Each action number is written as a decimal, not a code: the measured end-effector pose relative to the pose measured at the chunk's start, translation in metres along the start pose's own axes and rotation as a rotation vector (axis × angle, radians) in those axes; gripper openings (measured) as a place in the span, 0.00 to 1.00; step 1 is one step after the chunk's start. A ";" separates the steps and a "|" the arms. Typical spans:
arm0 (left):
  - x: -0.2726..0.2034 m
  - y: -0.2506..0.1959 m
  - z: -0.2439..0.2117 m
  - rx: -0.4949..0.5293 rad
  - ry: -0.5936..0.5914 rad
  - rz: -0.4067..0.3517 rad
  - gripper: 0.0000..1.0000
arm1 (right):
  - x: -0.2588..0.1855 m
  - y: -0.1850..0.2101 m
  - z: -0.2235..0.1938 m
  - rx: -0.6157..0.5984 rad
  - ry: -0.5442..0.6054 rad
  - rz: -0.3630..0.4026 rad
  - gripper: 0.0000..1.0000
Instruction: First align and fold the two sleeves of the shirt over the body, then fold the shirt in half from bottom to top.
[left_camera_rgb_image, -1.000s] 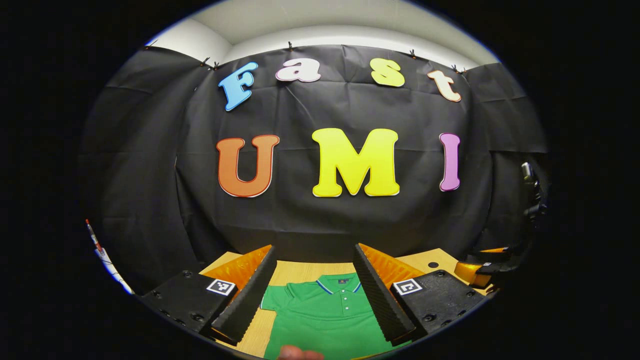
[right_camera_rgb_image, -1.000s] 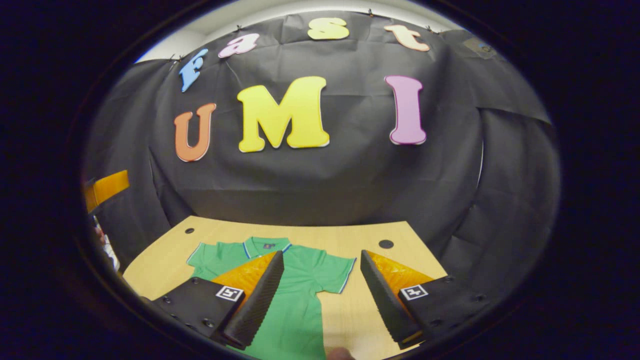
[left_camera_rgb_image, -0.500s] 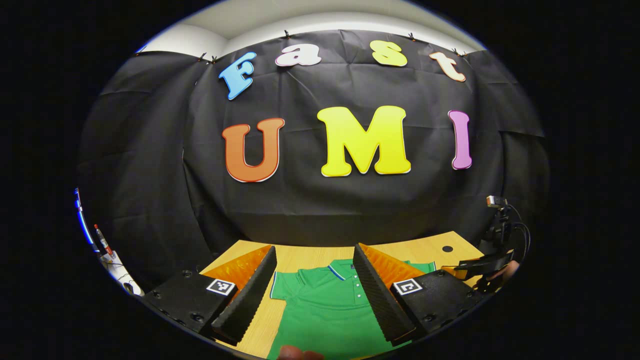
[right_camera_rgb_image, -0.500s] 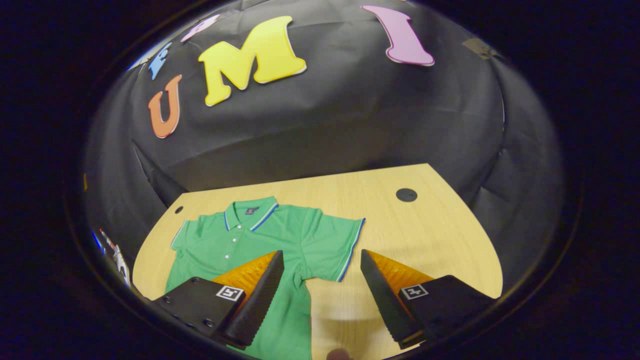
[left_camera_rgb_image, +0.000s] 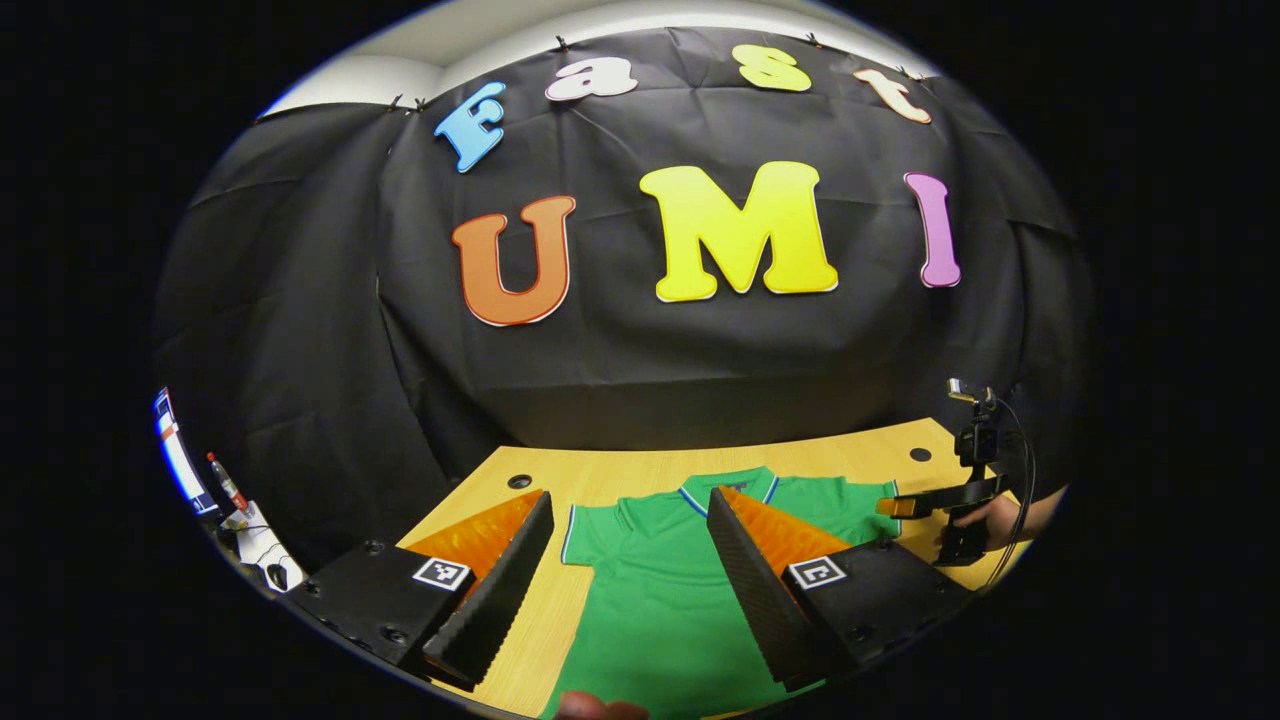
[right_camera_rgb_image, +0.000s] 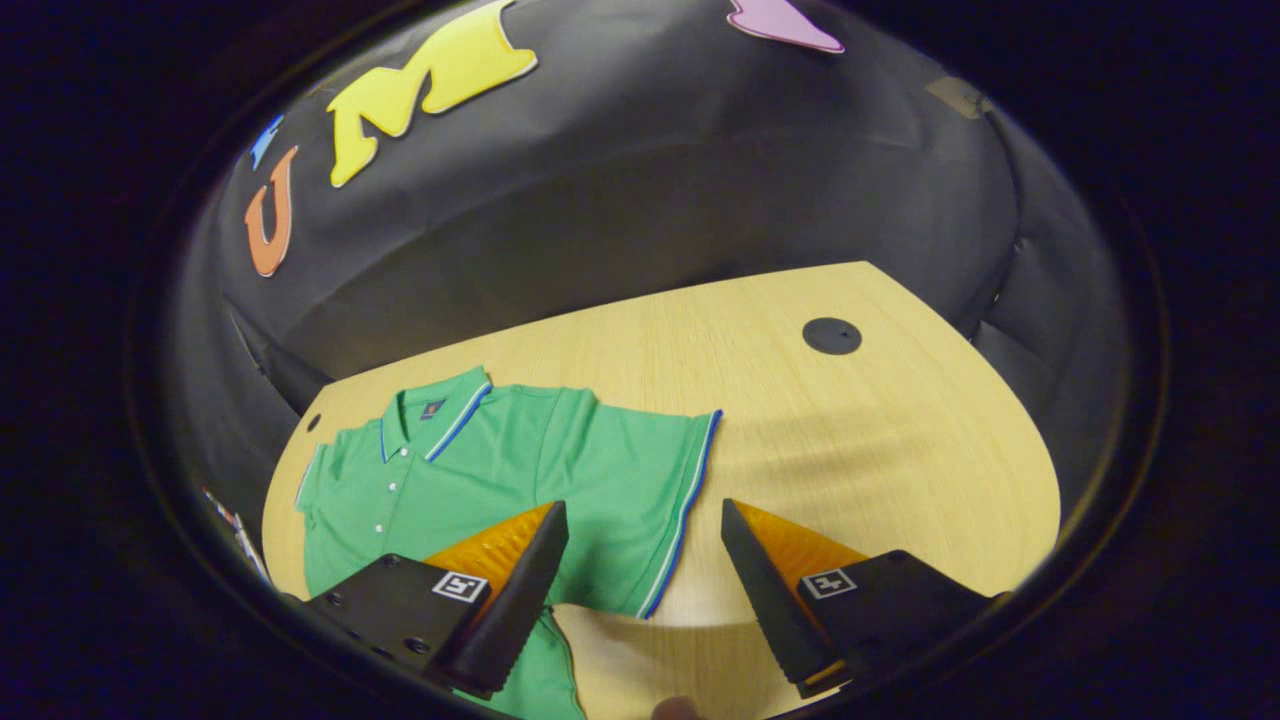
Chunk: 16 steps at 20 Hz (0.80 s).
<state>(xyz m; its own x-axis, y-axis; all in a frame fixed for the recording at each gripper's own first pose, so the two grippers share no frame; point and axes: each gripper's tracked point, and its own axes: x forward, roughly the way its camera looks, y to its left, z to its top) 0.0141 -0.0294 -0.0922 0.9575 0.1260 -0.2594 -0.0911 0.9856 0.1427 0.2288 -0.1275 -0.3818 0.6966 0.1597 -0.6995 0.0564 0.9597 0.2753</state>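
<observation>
While both wide apart, right hand-held gripper (right_camera_rgb_image: 640, 590) over shirt (right_camera_rgb_image: 470, 470) sleeve edge, left hand-held gripper (left_camera_rgb_image: 625, 575) above shirt.

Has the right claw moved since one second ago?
Yes. The right claw has tilted down toward the wooden table, nearing the green polo shirt's sleeve.

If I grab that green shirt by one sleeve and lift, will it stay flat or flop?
Likely flop: the shirt lies limp and flat on the table, thin knit by the look of it. The sleeve would probably rise alone, the body trailing. It looks light, so it may slide on the smooth wood.
</observation>
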 end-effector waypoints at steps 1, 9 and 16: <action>0.000 0.002 -0.002 0.000 0.007 0.007 1.00 | 0.005 0.001 0.000 0.009 0.006 0.000 0.97; -0.001 0.012 -0.008 -0.018 0.027 0.044 0.99 | 0.029 -0.013 0.000 -0.063 -0.033 -0.118 0.13; -0.001 0.036 -0.021 -0.036 0.047 0.097 0.99 | 0.023 -0.010 0.008 -0.102 -0.032 -0.118 0.06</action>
<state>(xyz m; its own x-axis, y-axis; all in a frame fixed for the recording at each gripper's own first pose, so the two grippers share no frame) 0.0044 0.0086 -0.1067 0.9299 0.2252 -0.2909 -0.1931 0.9718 0.1351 0.2502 -0.1350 -0.3950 0.7117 0.0391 -0.7014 0.0673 0.9901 0.1234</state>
